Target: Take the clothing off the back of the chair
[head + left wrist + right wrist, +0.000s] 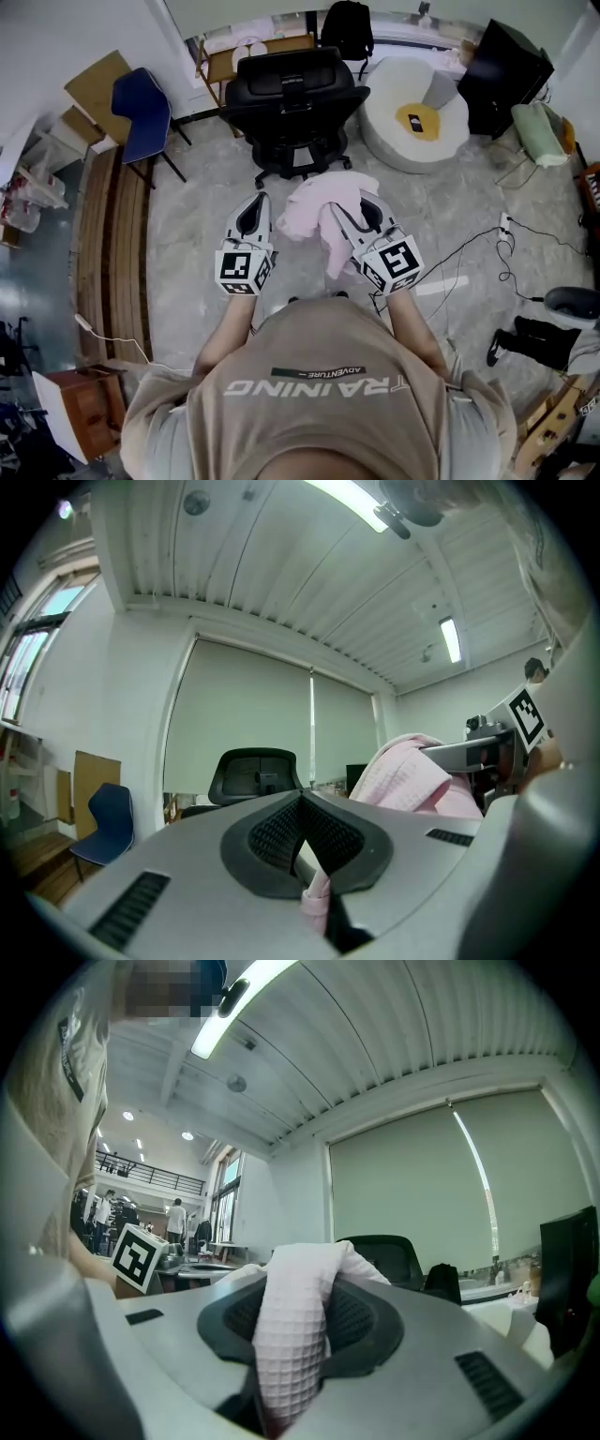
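Observation:
A pink waffle-weave garment (319,208) hangs bunched between my two grippers, clear of the black office chair (295,103) that stands just beyond them. My left gripper (255,204) is shut on a thin fold of the garment (315,900), which shows pinched low between its jaws; the rest of the cloth (412,780) bulges to its right. My right gripper (362,212) is shut on a thick fold of the garment (292,1335) that drapes over its jaws. The chair's bare back (258,772) shows ahead of the left gripper (302,803). The chair (389,1255) also stands behind the right gripper (298,1283).
A blue chair (141,112) and a wooden chair (230,56) stand at the left and back. A white round seat (412,117) and a black box (506,66) are at the back right. Cables (487,253) trail over the floor at right. A wooden cabinet (80,412) is near left.

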`<move>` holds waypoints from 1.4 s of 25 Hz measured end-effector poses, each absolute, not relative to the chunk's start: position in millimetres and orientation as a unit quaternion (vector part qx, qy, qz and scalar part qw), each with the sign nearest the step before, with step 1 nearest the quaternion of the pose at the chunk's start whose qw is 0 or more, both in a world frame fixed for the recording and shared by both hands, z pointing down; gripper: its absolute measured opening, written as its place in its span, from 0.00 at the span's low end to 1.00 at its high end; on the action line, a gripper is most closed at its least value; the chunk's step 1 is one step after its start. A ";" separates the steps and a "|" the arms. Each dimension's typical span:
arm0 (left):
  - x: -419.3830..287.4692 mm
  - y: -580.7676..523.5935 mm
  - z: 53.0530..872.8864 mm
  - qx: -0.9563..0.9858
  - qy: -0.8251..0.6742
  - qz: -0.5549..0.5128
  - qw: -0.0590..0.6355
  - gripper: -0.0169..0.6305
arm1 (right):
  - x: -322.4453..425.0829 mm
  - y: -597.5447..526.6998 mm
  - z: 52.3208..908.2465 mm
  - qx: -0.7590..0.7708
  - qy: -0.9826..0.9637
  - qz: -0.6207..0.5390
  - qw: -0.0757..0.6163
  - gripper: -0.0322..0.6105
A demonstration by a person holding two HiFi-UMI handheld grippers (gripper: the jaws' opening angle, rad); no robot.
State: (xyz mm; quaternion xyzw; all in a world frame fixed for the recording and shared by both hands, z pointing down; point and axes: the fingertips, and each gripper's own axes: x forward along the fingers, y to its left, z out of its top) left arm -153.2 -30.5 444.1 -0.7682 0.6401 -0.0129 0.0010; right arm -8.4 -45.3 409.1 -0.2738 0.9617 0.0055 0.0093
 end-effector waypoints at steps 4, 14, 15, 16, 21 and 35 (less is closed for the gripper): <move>-153.8 -30.0 440.4 -0.772 0.636 -0.011 0.002 0.04 | -9.6 -44.1 405.3 -0.273 0.962 0.008 0.009 0.27; -153.0 -14.7 445.5 -0.770 0.637 -0.013 -0.004 0.04 | -5.2 -43.1 403.3 -0.277 0.961 0.010 0.009 0.27; -153.0 -13.3 445.4 -0.771 0.637 -0.014 -0.004 0.04 | -5.4 -43.1 403.7 -0.277 0.961 0.010 0.009 0.27; -152.7 -11.6 445.5 -0.771 0.637 -0.017 -0.002 0.04 | -5.6 -42.9 404.5 -0.276 0.961 0.010 0.009 0.27; -153.7 -10.7 441.9 -0.770 0.638 -0.020 0.006 0.04 | -8.5 -46.2 406.3 -0.271 0.963 0.014 0.004 0.27; -148.3 -17.8 429.9 -0.778 0.628 -0.011 0.019 0.04 | -13.0 -42.6 401.0 -0.276 0.961 0.035 0.007 0.27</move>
